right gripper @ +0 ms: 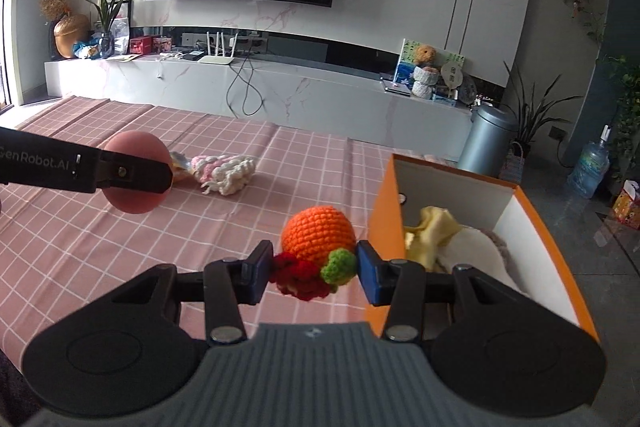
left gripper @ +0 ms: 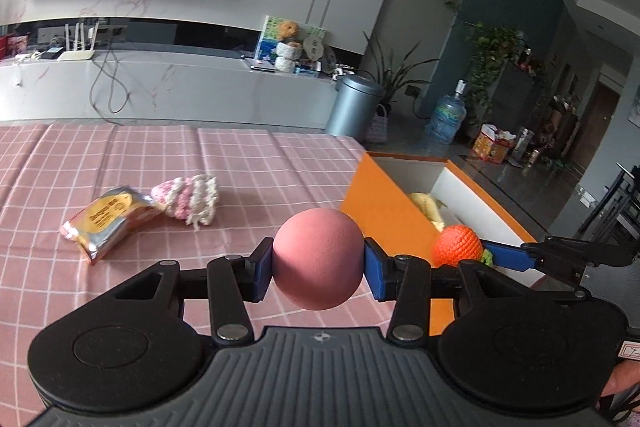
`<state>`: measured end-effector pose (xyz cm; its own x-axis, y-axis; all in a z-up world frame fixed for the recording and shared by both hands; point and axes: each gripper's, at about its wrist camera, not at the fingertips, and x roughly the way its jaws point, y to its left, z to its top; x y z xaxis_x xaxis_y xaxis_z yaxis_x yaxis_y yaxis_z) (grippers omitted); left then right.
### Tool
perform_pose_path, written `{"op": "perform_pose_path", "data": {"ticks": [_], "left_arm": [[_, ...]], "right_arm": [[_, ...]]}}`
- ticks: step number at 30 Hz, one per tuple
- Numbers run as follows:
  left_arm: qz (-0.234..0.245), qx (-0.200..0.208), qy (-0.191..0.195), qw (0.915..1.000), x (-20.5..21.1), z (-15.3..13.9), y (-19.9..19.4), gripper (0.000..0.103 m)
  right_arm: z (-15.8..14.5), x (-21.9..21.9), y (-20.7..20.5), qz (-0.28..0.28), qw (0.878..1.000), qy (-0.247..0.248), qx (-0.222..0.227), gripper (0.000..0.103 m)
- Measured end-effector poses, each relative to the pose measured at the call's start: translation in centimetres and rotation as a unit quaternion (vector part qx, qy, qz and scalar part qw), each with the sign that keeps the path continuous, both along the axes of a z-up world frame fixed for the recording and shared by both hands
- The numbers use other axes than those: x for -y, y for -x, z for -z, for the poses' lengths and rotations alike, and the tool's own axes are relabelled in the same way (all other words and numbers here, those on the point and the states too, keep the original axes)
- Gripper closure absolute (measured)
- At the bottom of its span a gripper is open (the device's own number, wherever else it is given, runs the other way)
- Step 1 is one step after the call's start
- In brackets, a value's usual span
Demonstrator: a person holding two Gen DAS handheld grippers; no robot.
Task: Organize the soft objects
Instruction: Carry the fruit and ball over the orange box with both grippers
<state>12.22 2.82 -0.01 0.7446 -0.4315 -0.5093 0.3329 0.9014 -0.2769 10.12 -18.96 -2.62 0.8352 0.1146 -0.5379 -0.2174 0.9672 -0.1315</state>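
We hold a pink ball [left gripper: 319,259] in the left gripper [left gripper: 319,269], its blue pads pressed on the ball's two sides at about half opening, low in the centre of the left view. The right gripper [right gripper: 314,269] is closed to about the same width on a crochet toy [right gripper: 318,251], an orange ball with red and green bits, gripped low so the orange part stands above the pads. Both pieces hang clear above the table [left gripper: 120,167], likely so they can go over the wall of the orange box [right gripper: 384,227] at the right of each view. That box already holds a yellow cloth [right gripper: 432,231] and a pale soft piece, so we judge it to be where the soft things go. At centre left of the left view a pink-and-white knit [left gripper: 192,199] and a foil snack packet [left gripper: 108,223] lie on the checked cloth, touching or nearly so. In the way, we see mainly the box's near wall, and the two grippers themselves, close beside each other before the one opening.
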Motion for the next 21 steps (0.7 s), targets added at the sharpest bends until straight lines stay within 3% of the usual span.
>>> {"op": "perform_pose_path", "data": {"ticks": [8, 21], "left_arm": [[0.081, 0.013, -0.002, 0.9967, 6.5, -1.4, -3.0, 0.051], [0.143, 0.008, -0.028, 0.9893, 14.0, -1.0, -8.5, 0.051]], "right_arm": [[-1.8, 5.4, -0.8, 0.042, 0.999, 0.015, 0.008, 0.058], [-1.3, 10.4, -6.3, 0.054, 0.997, 0.059, -0.022, 0.058]]}}
